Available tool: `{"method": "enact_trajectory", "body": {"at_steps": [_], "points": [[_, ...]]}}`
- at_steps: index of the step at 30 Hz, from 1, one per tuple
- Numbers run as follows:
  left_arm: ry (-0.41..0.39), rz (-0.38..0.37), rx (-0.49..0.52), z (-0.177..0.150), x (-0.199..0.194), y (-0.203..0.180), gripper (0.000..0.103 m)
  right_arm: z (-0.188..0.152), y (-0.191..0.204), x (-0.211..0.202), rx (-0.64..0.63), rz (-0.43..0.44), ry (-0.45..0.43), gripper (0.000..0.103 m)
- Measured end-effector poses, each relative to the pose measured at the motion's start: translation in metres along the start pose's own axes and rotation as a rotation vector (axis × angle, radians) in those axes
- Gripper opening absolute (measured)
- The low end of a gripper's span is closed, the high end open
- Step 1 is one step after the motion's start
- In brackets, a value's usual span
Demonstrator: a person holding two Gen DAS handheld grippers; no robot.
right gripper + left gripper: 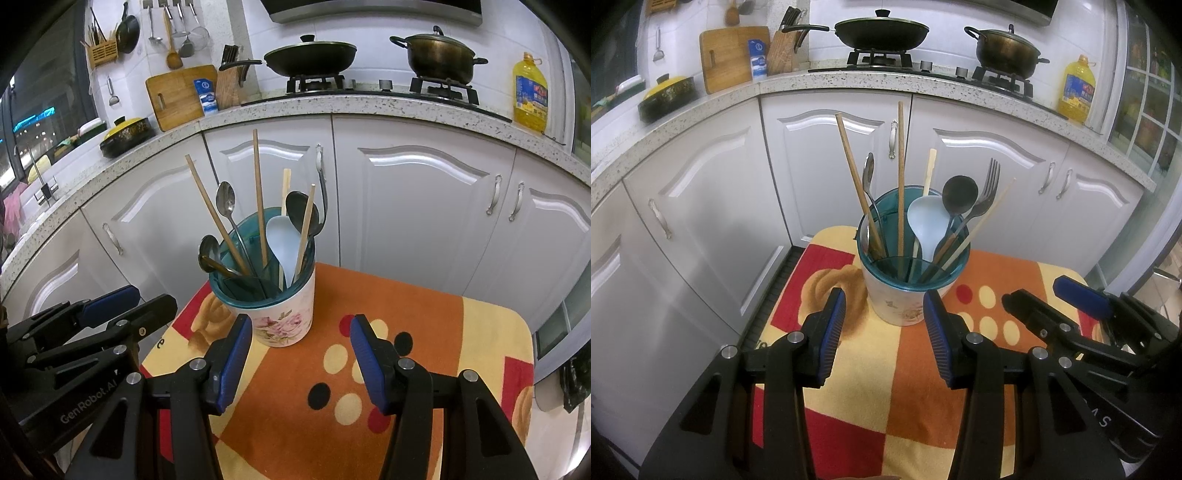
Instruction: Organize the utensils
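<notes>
Several chopsticks, spoons, fork (988,188) standing upright in floral teal-rimmed holder (905,295); left gripper (884,308), right gripper (301,334) both hovering, jaws apart, empty.

- The left tongs (884,332) are spread wide, with nothing between the blue pads (833,332).
- Their two black arms run forward from the bottom of the left wrist view, level and side by side.
- The right tongs (301,356) are spread wide too, nothing held between their blue pads (364,360).
- In the left wrist view the right tongs (1039,295) show at the right edge, pointing inward and to the left.
- In the right wrist view the left tongs (142,297) show at the left edge, angled inward to the right.
- The two tongs sit near each other, not touching.
</notes>
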State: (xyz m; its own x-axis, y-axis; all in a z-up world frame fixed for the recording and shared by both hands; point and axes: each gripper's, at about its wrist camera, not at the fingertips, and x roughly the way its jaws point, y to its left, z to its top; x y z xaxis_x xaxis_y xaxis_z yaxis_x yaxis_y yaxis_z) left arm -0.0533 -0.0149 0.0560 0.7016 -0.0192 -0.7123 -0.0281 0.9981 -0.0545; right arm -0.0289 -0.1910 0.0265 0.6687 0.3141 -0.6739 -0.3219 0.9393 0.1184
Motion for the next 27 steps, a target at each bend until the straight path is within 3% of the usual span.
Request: {"method": "enact_trajectory", "body": {"at_steps": [27], "points": [[0.002,-0.011,0.018,-0.002,0.01,-0.005,0.043,-0.005,-0.019,0.007,0.032,-0.009,0.015,0.053]]}}
